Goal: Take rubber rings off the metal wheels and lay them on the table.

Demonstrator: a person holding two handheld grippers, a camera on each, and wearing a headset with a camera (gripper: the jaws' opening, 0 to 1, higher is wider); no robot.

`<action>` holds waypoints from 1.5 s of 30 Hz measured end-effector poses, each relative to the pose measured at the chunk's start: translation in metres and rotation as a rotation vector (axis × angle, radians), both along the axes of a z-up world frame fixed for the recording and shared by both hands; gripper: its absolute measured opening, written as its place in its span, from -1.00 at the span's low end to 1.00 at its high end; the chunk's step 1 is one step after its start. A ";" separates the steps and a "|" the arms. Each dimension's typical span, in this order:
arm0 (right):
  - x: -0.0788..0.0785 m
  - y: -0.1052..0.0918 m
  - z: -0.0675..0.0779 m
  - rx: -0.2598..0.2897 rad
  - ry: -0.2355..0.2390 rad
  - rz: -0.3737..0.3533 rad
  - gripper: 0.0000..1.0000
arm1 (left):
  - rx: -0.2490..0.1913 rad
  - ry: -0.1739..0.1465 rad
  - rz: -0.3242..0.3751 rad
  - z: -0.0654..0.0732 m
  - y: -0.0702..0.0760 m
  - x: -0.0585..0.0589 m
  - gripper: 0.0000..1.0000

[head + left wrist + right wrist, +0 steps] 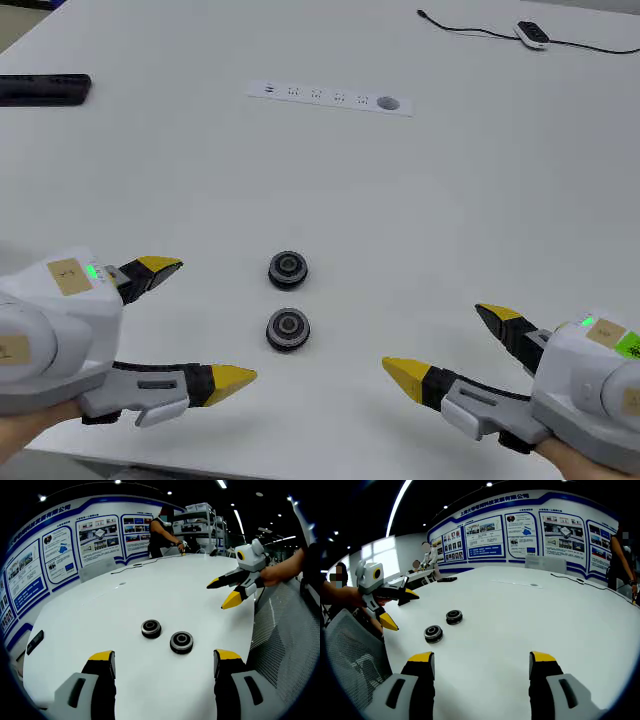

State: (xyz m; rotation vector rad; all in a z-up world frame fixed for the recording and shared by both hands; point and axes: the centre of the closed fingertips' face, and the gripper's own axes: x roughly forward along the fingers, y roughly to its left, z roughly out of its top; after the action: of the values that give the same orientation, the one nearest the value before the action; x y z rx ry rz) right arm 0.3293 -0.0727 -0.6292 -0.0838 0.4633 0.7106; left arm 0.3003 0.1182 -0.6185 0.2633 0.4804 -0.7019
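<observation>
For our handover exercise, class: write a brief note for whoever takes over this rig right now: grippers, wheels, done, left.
Left gripper: open, empty, left of the wheels.
Right gripper: open, empty, right of them.
Far wheel and near wheel lie apart on the table between the grippers; rings seemingly on both.
Done: nothing. Left: pull both rings off, lay them on the table.

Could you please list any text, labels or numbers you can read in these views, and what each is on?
None reads reliably.
Wall banner lettering: Chinese characters, too blurred.
Posters: too small.
Power strip markings: too small.
Tan sticker on left gripper: mark illegible.
</observation>
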 end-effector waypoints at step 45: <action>0.002 -0.001 -0.001 0.062 0.046 -0.030 0.52 | -0.042 0.042 -0.137 -0.023 -0.054 0.019 -0.50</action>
State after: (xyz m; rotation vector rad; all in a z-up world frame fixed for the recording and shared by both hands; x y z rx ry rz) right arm 0.3317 -0.0735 -0.6307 -0.0021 0.4847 0.6976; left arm 0.3189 0.0643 -0.6416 0.2442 0.4908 -0.8517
